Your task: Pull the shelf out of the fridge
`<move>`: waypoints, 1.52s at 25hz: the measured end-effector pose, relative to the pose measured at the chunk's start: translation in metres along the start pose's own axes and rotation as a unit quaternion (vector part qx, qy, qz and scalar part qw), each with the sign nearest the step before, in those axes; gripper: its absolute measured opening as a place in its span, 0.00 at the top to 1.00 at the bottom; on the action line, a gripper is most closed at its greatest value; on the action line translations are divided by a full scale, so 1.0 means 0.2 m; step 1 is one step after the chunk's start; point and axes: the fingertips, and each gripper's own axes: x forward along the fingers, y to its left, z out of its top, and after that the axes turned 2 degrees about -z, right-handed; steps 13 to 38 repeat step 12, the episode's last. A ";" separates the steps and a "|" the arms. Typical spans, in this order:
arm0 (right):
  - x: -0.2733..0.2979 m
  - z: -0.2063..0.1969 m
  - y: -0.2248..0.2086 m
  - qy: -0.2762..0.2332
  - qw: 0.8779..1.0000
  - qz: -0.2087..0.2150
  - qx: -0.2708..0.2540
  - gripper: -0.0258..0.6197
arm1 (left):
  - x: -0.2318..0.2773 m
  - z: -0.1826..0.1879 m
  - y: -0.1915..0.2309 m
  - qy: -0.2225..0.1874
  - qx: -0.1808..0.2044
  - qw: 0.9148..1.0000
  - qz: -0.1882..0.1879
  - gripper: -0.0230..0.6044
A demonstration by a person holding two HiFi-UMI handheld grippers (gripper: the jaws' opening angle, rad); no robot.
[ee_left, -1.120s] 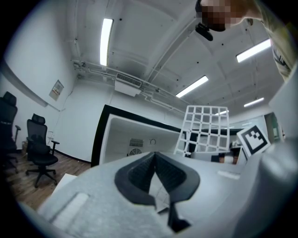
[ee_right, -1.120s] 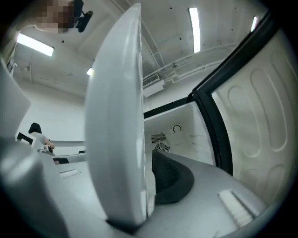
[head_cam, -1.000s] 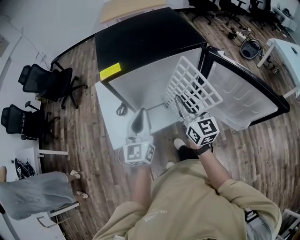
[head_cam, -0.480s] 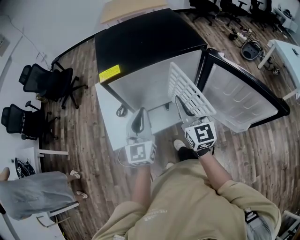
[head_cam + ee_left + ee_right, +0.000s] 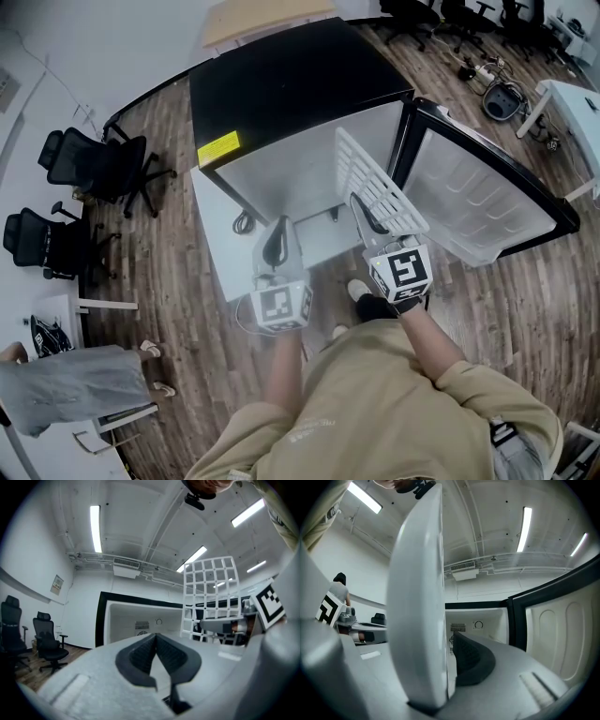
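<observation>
While right gripper (image 5: 365, 215) clamps it, shelf (image 5: 367, 173) stands edgewise, long axis toward fridge (image 5: 291, 84); left gripper (image 5: 278, 236) closed.

White grid shelf (image 5: 375, 183), blk fridge (image 5: 291, 80) w/ white liner (image 5: 291, 178) & yellow label (image 5: 219, 143), brown wood-plank floor (image 5: 525, 300), beige shirt (image 5: 375, 403)

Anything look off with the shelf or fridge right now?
The white shelf is outside the fridge, tipped up on edge rather than flat, clamped at its near edge by the right gripper. The fridge door hangs wide open. The left gripper is shut and empty. Nothing looks spilled or broken.
</observation>
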 end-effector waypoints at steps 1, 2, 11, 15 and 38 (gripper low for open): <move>0.00 0.00 0.00 0.000 1.000 0.001 0.002 0.82 | 0.00 -0.01 0.00 -0.001 -0.001 1.000 -0.001 0.96; 0.00 0.00 0.00 0.000 1.000 0.002 0.002 0.82 | 0.00 -0.01 0.00 -0.001 -0.001 1.000 -0.002 0.96; 0.01 -0.02 0.01 0.006 1.000 0.005 0.002 0.82 | 0.00 -0.02 -0.01 0.009 0.003 1.000 -0.002 0.96; 0.02 -0.02 0.01 0.008 1.000 0.005 0.002 0.82 | 0.00 -0.03 -0.01 0.009 0.005 1.000 -0.002 0.96; 0.02 -0.02 0.01 0.008 1.000 0.005 0.002 0.82 | 0.00 -0.03 -0.01 0.009 0.005 1.000 -0.002 0.96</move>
